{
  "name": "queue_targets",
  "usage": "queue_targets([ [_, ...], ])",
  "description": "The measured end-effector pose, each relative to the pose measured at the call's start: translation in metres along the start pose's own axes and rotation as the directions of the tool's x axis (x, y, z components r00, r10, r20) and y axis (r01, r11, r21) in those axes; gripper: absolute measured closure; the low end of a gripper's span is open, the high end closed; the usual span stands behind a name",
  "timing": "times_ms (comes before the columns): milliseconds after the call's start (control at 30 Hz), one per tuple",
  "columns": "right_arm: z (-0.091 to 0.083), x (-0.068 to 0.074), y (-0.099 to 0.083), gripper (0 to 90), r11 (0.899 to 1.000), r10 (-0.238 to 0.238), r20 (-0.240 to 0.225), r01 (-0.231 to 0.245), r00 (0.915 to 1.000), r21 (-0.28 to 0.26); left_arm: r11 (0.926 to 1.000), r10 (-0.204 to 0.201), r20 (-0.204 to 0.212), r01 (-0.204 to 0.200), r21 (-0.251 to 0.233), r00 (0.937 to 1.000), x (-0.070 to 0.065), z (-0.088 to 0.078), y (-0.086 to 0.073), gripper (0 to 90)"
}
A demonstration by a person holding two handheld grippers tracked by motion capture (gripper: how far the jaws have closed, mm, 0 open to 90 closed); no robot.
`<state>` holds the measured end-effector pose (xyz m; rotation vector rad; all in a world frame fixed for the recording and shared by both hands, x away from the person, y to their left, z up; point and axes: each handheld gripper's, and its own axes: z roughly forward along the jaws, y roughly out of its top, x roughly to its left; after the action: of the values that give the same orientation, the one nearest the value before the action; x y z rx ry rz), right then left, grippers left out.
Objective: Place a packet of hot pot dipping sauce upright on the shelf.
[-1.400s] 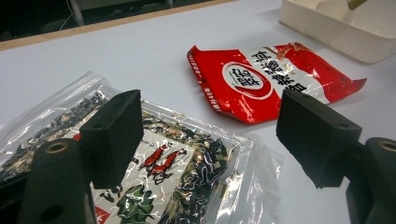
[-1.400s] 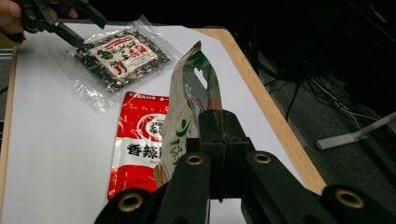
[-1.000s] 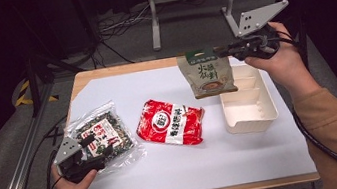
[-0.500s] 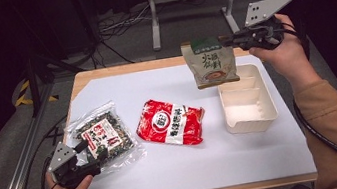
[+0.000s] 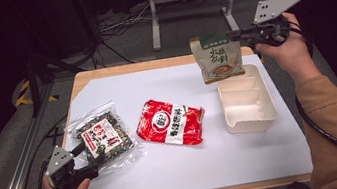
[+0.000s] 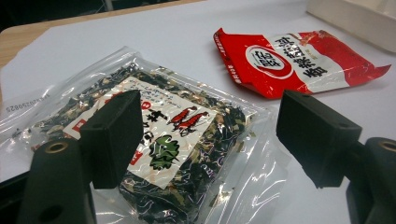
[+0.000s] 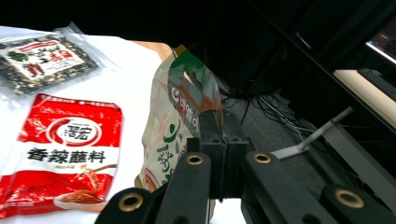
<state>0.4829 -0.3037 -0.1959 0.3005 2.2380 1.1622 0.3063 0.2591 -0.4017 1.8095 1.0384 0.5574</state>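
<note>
Above the far end of the white tray (image 5: 249, 112), our right claw (image 5: 241, 36) is clamped on the top edge of the green-topped pouch (image 5: 217, 59), which hangs clear of the tabletop (image 5: 178, 174). Pinched so near one corner, the pouch could swing and catch the tray's rim, or slip out, though how deep the grip goes seems hard to judge. Our left claw (image 6: 205, 135) stands open over the seaweed bag (image 6: 154, 144). We count three packets, including the red one (image 5: 170, 122), and one tray
</note>
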Motion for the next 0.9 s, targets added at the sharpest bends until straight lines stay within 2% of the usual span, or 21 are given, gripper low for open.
queue_targets([
  [400, 0.0, -0.019, -0.029, 89.5, 0.999, 0.033, 0.052, -0.033, 0.9981, -0.001, 1.0, 0.004, 0.001, -0.004, 0.006, 1.0, 0.0, 0.003, 0.001, 23.6],
  [467, 0.0, -0.02, -0.031, 89.5, 0.999, 0.035, 0.054, -0.035, 0.9979, 0.0, 1.0, 0.003, 0.001, -0.003, 0.004, 1.0, 0.0, 0.003, 0.0, 23.6],
  [533, 0.001, -0.021, -0.034, 89.5, 1.0, 0.018, 0.06, -0.018, 0.998, 0.004, 1.0, 0.003, 0.001, -0.003, 0.007, 1.0, -0.001, 0.004, 0.0, 23.6],
  [800, 0.003, -0.029, -0.048, 89.5, 0.999, 0.042, 0.073, -0.044, 0.9964, 0.026, 0.9999, 0.002, -0.005, -0.002, 0.01, 1.0, 0.0, 0.003, -0.001, 23.5],
  [900, 0.004, -0.03, -0.053, 89.5, 0.998, 0.037, 0.076, -0.04, 0.9964, 0.042, 0.9999, 0.0, -0.001, 0.0, 0.012, 1.0, -0.001, 0.003, -0.001, 23.5],
])
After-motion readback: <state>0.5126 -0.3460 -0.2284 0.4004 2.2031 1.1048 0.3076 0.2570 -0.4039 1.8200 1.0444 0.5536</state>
